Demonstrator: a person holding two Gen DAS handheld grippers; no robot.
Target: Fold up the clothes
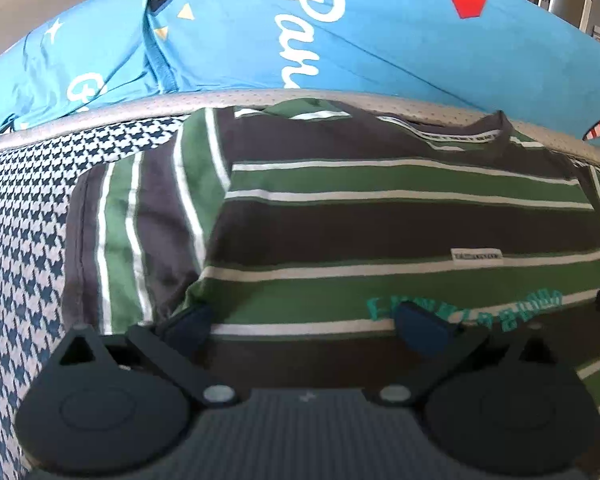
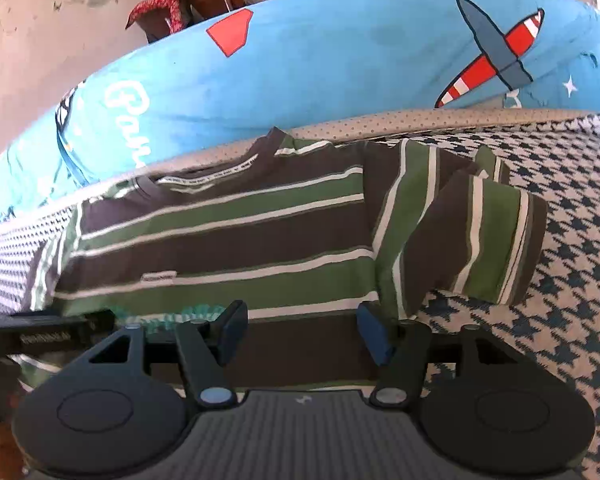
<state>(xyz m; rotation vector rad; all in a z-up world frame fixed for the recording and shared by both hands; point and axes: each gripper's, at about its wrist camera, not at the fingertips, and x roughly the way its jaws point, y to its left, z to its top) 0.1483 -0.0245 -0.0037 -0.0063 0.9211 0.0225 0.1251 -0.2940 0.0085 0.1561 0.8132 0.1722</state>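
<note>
A striped T-shirt point(image 1: 380, 220) in green, dark grey and white lies spread flat on a houndstooth-patterned cover point(image 1: 16, 208), its neckline point(image 1: 452, 132) toward the far edge. In the right wrist view one sleeve point(image 2: 488, 240) lies out to the right, partly doubled over itself. A small white label point(image 1: 477, 256) sits on the chest; its print is too blurred to read, as is the teal lettering point(image 1: 468, 304) lower down, which the gripper fingers partly cover.

The left gripper point(image 1: 306, 326) hangs over the shirt's lower part with its jaws spread wide, nothing pinched between them. The right gripper point(image 2: 302, 334) is also over the lower part, near the sleeve side, jaws parted with shirt fabric showing in the gap; whether the pads touch the cloth cannot be told. The shirt's hem is hidden under both gripper bodies.

At the left edge of the right wrist view, a dark bar is the other gripper, cut off.

Beyond the cover runs a dotted beige band point(image 2: 420, 120), then a bright blue quilt point(image 2: 340, 60) with a red-and-white aeroplane point(image 2: 496, 52) and white script cut off by folds.
</note>
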